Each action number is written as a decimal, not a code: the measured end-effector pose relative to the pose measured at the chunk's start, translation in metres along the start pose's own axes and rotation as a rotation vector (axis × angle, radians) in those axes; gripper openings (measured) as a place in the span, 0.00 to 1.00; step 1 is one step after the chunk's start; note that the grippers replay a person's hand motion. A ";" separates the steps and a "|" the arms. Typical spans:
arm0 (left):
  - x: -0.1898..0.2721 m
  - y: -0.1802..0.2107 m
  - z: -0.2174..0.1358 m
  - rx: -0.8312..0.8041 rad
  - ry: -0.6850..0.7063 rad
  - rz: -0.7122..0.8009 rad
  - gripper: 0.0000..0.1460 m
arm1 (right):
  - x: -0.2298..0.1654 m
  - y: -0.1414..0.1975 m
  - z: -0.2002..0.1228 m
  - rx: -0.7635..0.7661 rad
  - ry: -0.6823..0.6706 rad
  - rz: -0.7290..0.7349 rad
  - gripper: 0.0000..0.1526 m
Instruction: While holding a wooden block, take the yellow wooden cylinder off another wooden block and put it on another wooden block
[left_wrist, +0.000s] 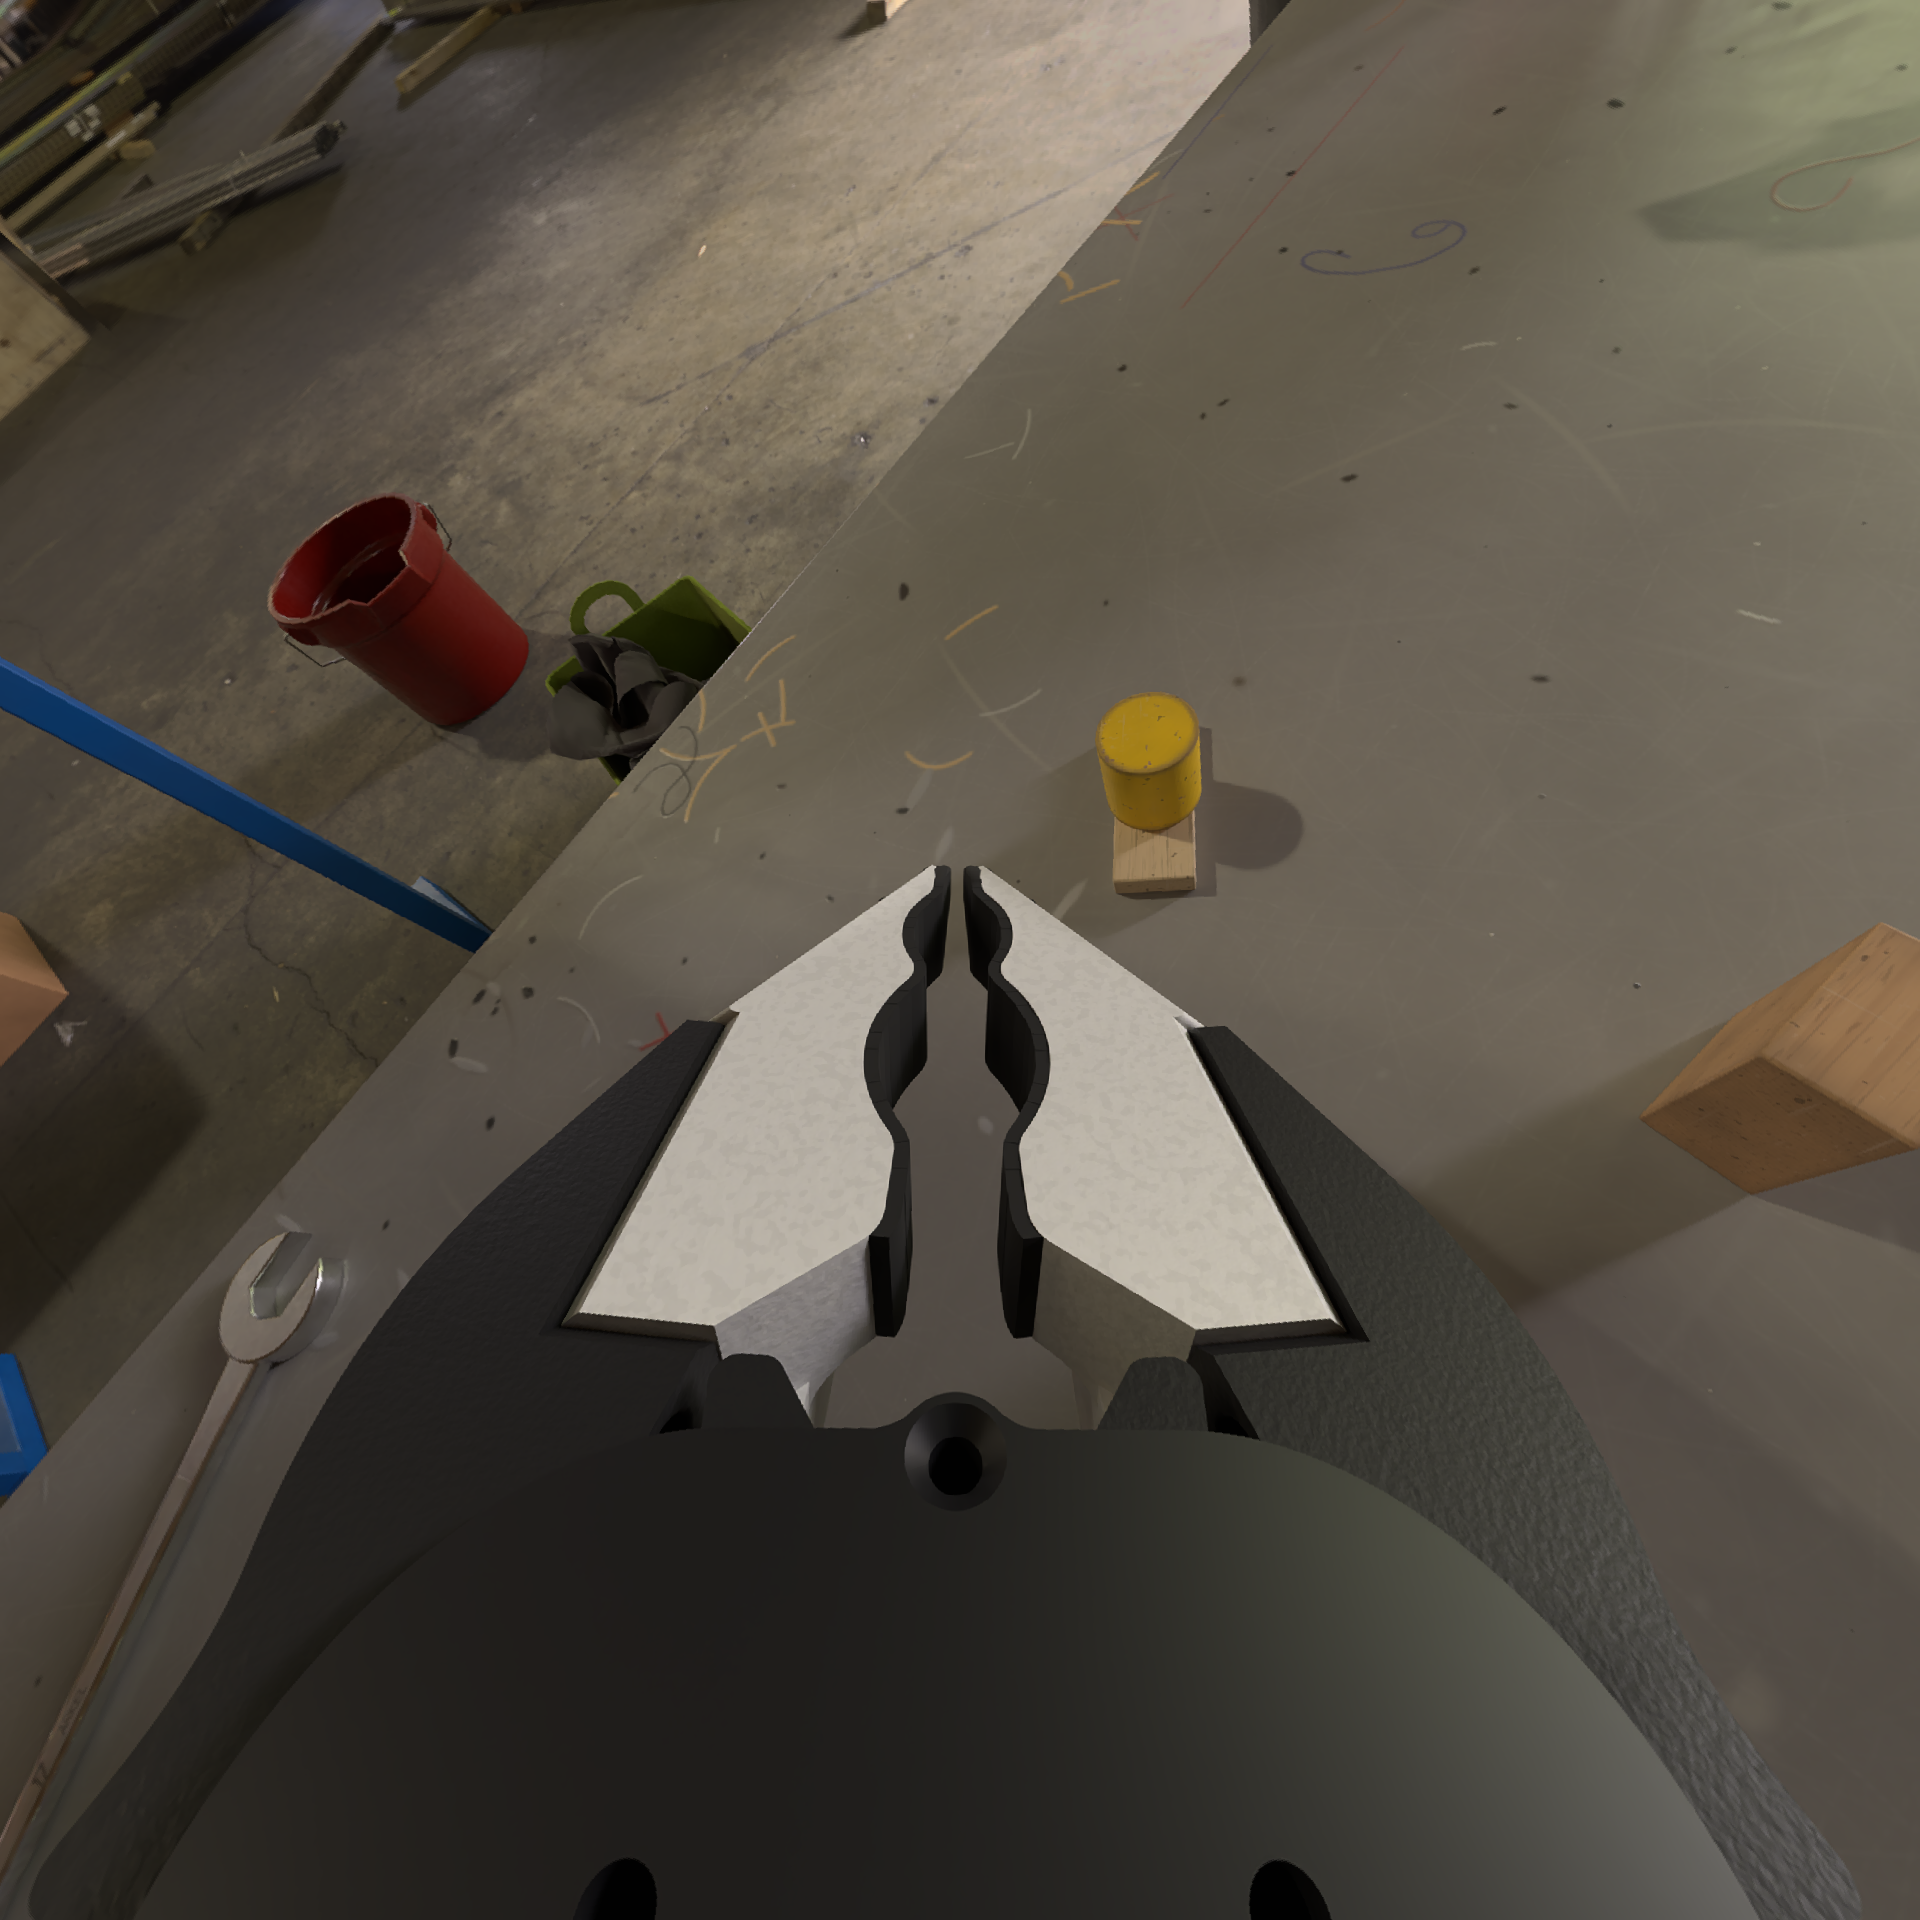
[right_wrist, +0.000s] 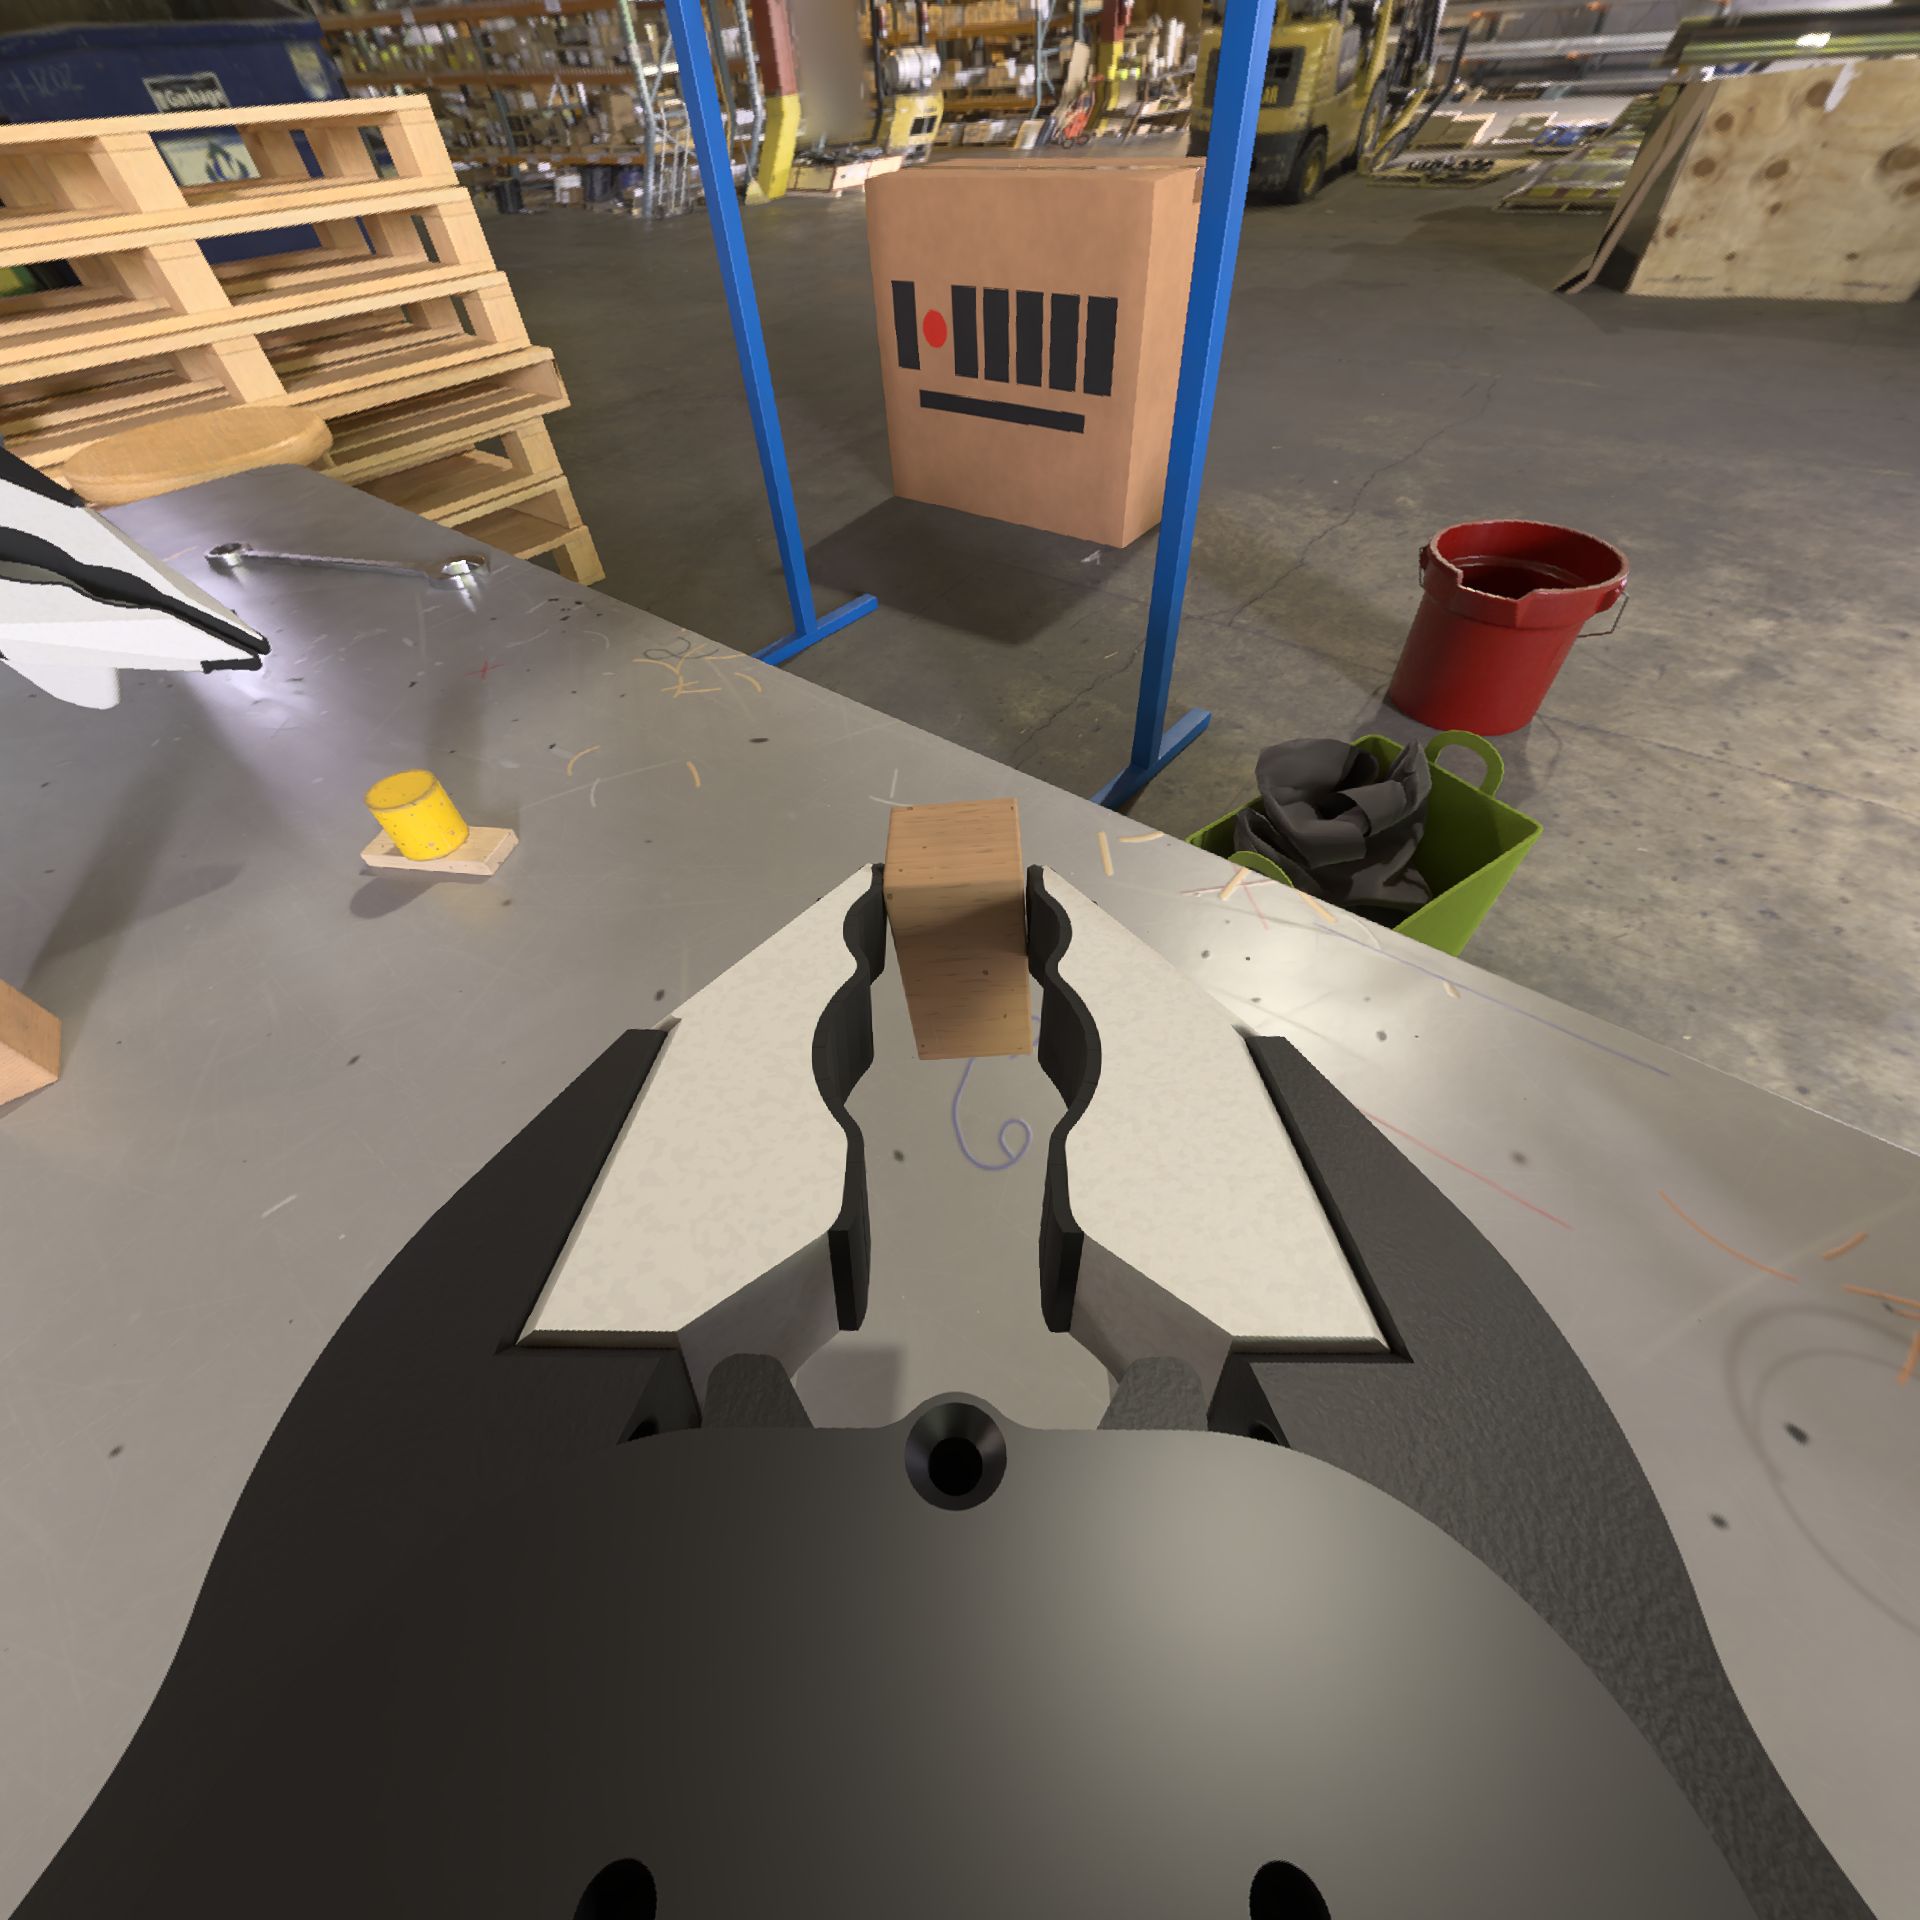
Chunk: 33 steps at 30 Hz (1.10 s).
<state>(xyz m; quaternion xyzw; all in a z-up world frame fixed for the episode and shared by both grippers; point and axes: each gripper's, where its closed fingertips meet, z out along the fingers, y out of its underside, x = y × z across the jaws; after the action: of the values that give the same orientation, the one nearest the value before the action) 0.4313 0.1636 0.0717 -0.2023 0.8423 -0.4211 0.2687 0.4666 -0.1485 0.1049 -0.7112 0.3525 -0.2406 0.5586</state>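
A yellow cylinder (left_wrist: 1148, 758) stands on a thin pale wooden block (left_wrist: 1153, 868) on the grey table. My left gripper (left_wrist: 956, 881) is shut and empty, hovering short of it and to its left. A larger wooden block (left_wrist: 1808, 1070) shows at the right edge. In the right wrist view, my right gripper (right_wrist: 956, 883) is shut on a small wooden block (right_wrist: 961, 925), held above the table. The cylinder (right_wrist: 416, 816) and its thin block (right_wrist: 457, 857) are far left of it. The left gripper (right_wrist: 244, 649) shows beyond them. Another wooden block (right_wrist: 21, 1039) is at the left edge.
A wrench (left_wrist: 270, 1299) (right_wrist: 348, 561) lies near the table's edge (left_wrist: 831, 582). On the floor beyond are a red bucket (right_wrist: 1507, 623), a green bin (right_wrist: 1475, 852) with dark cloth, a blue frame (right_wrist: 1184, 416), a cardboard box (right_wrist: 1039, 343), pallets (right_wrist: 260, 270) and a stool (right_wrist: 197, 447).
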 end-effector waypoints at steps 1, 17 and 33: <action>0.000 0.000 0.000 -0.001 0.000 0.001 0.02 | 0.000 0.000 0.000 0.000 0.000 0.000 0.17; 0.001 0.001 0.001 -0.007 0.003 0.004 0.09 | 0.000 0.000 0.000 0.001 0.001 -0.002 0.17; 0.005 0.003 0.004 -0.020 0.020 0.004 0.17 | -0.001 0.000 0.000 0.001 -0.002 -0.003 0.17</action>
<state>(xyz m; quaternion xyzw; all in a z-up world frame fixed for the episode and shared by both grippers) 0.4296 0.1603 0.0659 -0.1993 0.8495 -0.4141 0.2592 0.4659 -0.1476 0.1054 -0.7117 0.3508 -0.2411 0.5588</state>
